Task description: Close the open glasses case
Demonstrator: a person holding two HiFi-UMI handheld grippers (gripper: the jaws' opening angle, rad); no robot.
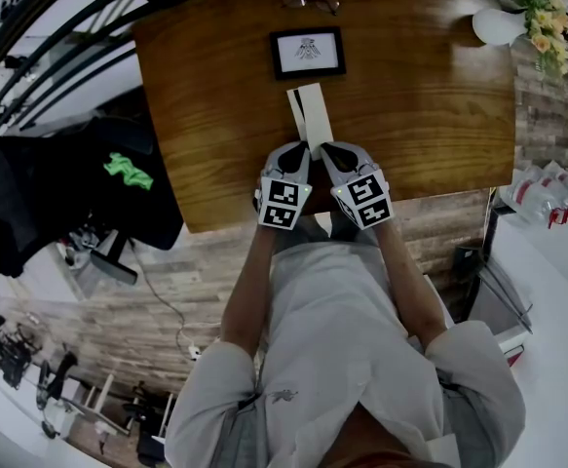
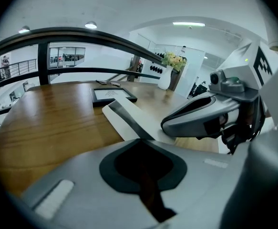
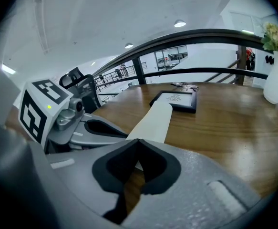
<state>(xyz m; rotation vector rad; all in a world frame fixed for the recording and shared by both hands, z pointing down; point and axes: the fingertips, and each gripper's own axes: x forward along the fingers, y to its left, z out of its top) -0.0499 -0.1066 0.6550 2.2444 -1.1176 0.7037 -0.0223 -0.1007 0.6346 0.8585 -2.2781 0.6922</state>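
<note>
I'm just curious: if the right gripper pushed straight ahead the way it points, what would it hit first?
Probably the open glasses case, which lies just beyond the right gripper; the picture frame sits farther along.

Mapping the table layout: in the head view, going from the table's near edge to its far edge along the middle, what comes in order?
glasses case → framed picture → eyeglasses, at the far edge.

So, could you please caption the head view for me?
Shut left tool and right tool converge at the near end of the open glasses case on a wooden table.
</note>
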